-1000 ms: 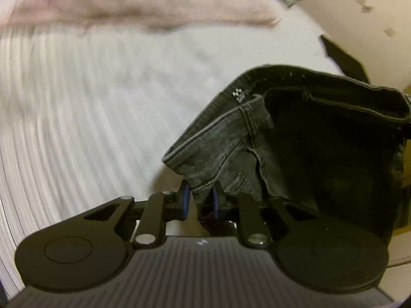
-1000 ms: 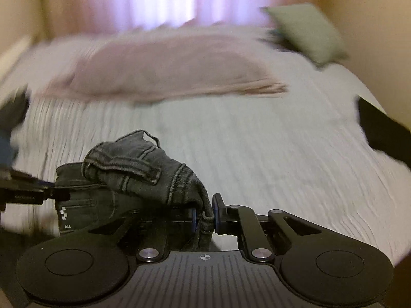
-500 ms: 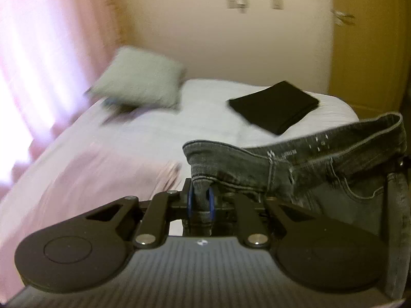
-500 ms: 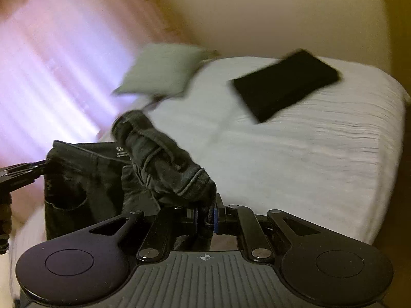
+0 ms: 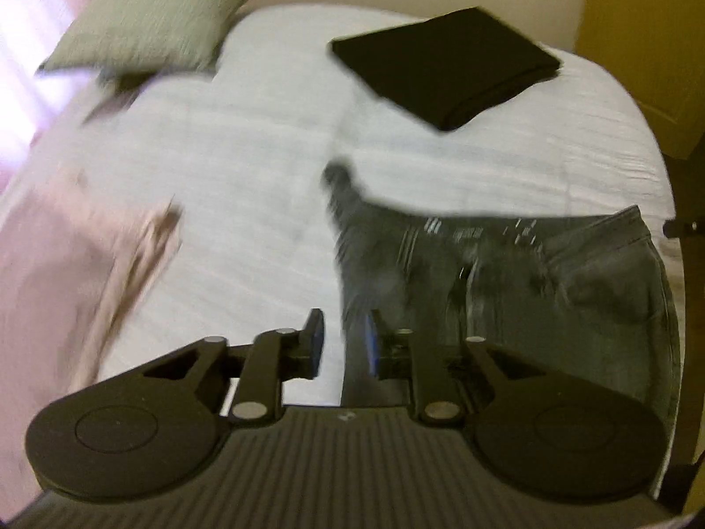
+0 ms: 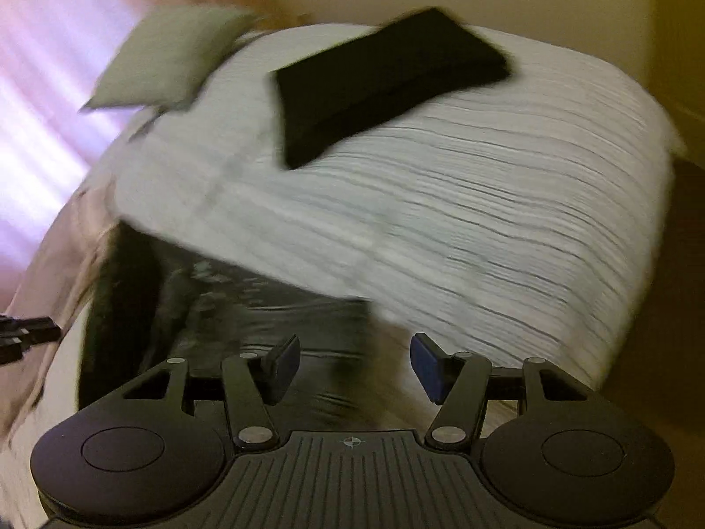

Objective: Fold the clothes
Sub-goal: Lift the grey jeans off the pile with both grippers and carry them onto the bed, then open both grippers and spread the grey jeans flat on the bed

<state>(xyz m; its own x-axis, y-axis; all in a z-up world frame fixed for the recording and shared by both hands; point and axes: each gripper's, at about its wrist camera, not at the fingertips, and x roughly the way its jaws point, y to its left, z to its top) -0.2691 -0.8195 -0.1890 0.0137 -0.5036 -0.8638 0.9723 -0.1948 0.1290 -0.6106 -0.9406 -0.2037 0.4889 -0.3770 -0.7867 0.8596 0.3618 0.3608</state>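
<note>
Dark grey jeans point(image 5: 506, 273) lie blurred on the white bed point(image 5: 264, 167), waistband toward the far side. My left gripper point(image 5: 343, 339) is open, its fingers either side of the jeans' left edge, holding nothing. In the right wrist view the jeans point(image 6: 229, 308) lie low at the left. My right gripper point(image 6: 352, 361) is wide open and empty over the jeans' right edge. The left gripper's tip point(image 6: 26, 335) shows at the left border.
A folded black garment point(image 5: 445, 61) lies at the far side of the bed; it also shows in the right wrist view point(image 6: 379, 83). A green pillow point(image 5: 145, 17) and a pink blanket point(image 5: 66, 255) lie at the left. The bed's edge drops off at the right point(image 6: 639, 229).
Both grippers have opened and let go of the jeans, which have dropped onto the bed. Both views have swung down toward the mattress.
</note>
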